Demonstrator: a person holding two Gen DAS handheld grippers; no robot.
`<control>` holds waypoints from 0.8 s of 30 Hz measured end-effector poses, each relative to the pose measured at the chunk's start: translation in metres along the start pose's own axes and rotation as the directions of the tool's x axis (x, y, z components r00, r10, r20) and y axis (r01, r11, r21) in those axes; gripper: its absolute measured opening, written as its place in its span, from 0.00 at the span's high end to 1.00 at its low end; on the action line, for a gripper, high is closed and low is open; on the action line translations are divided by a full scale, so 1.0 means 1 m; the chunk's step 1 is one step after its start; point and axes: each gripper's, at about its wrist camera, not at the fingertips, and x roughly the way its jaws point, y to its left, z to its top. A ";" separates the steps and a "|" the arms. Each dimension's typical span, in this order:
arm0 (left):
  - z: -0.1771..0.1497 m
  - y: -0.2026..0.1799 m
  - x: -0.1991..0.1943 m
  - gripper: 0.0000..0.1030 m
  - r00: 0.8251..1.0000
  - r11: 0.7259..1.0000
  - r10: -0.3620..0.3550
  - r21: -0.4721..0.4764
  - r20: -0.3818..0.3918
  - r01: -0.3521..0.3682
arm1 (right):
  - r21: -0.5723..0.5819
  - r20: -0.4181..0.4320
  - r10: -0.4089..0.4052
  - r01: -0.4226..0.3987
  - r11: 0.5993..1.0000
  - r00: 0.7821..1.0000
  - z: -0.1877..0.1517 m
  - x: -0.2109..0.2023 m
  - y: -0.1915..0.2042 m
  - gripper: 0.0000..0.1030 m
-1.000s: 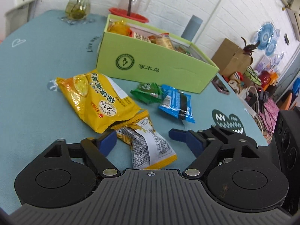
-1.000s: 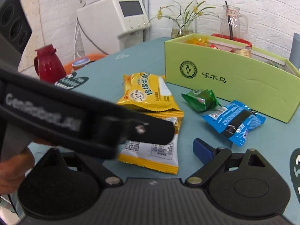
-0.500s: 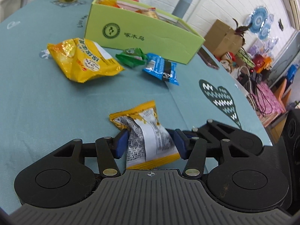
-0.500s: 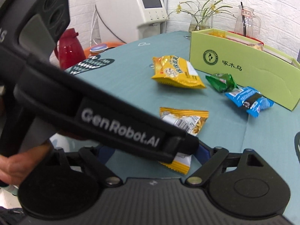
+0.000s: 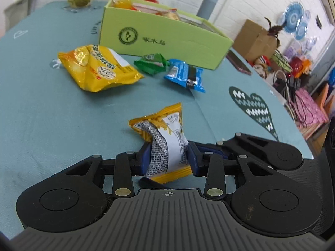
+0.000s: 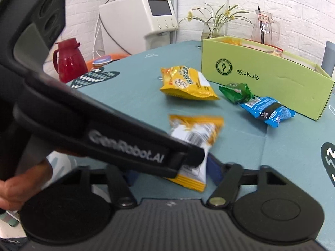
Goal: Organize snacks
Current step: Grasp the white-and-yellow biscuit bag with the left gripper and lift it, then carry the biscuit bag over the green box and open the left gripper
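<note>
Left gripper (image 5: 169, 159): jaws have just been closing and now pinch the near end of the white-and-yellow packet (image 5: 165, 144) across its width. The blue pads press into both sides and the wrapper buckles between them. The packet's far end rests on the teal tablecloth (image 5: 62, 113), so it is gripped but not yet lifted.

Right gripper (image 6: 173, 173): jaws have also just been closing, with the same packet (image 6: 194, 144) between them. The left gripper's black arm crosses the right wrist view and hides the left finger. Only the right blue pad (image 6: 213, 170) shows, just beside the packet's edge. Cannot tell whether the right pads press on it.

Likely reason for the grip: the packet lies apart from the others, nearest the person, and a hold on the short end leaves the body free to go into the green box (image 5: 165, 39).

Loose snacks just in front of the box:
- big yellow bag (image 5: 98, 68)
- green packet (image 5: 151, 63)
- blue packet (image 5: 185, 77), beside the green one

Views compared:
- Left wrist view: shows the pinch plainly, snacks already inside the box, and a phone (image 5: 238, 61) by its right end.
- Right wrist view: shows a red jug (image 6: 70, 60), a white machine (image 6: 144, 18) and a hand (image 6: 23, 182) on the left gripper's handle. The packet is blurred here.
</note>
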 end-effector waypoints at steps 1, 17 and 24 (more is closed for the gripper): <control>0.003 -0.002 -0.002 0.88 1.000 1.000 -0.003 0.009 0.012 0.003 | 0.007 0.014 0.003 -0.004 1.000 1.000 0.003 -0.003 -0.003 0.37; 0.217 -0.013 0.041 0.88 0.979 0.995 -0.008 0.102 0.203 -0.013 | -0.032 0.182 -0.094 0.102 0.994 0.979 0.178 0.047 -0.125 0.32; 0.243 0.020 0.115 0.87 0.994 0.993 0.055 0.095 0.094 -0.064 | -0.026 0.029 -0.064 0.065 0.998 0.998 0.187 0.120 -0.157 0.31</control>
